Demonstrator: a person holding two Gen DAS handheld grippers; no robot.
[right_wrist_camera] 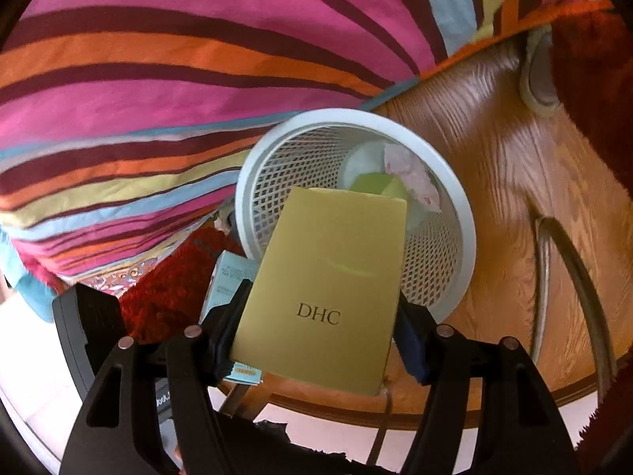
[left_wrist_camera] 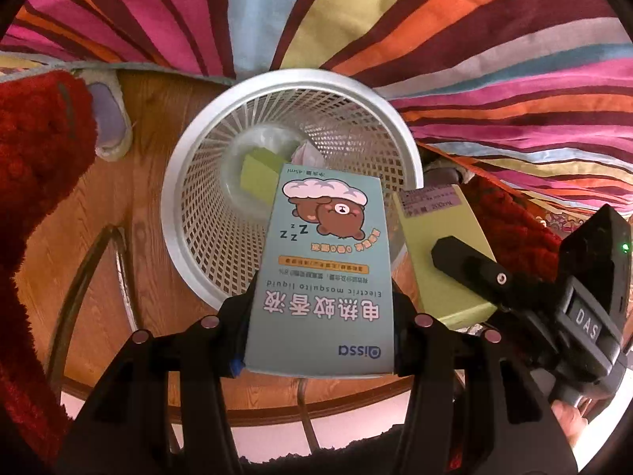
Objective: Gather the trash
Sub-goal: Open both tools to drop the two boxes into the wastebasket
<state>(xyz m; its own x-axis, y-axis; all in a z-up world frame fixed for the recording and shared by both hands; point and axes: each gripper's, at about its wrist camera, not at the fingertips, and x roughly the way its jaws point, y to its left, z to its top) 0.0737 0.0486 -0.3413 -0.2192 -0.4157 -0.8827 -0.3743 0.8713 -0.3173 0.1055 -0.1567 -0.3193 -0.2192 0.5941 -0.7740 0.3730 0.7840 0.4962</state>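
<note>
My left gripper (left_wrist_camera: 320,316) is shut on a teal box (left_wrist_camera: 324,261) with a sleeping bear printed on it, held over the near rim of a white mesh wastebasket (left_wrist_camera: 190,198). Inside the basket lie a green box (left_wrist_camera: 257,170) and crumpled paper (left_wrist_camera: 306,154). My right gripper (right_wrist_camera: 316,332) is shut on a yellow-green DHC box (right_wrist_camera: 332,277), also held above the wastebasket (right_wrist_camera: 459,213). The DHC box (left_wrist_camera: 443,229) and the right gripper's black body show at the right of the left wrist view. The teal box (right_wrist_camera: 227,277) peeks out at the left of the right wrist view.
The basket stands on a round wooden table (left_wrist_camera: 79,213) with a metal hoop frame (right_wrist_camera: 569,261) under it. Striped bedding (left_wrist_camera: 474,39) hangs close behind the basket. Red shaggy fabric (left_wrist_camera: 35,158) lies at the left, and a grey slipper (right_wrist_camera: 542,75) rests at the table's far edge.
</note>
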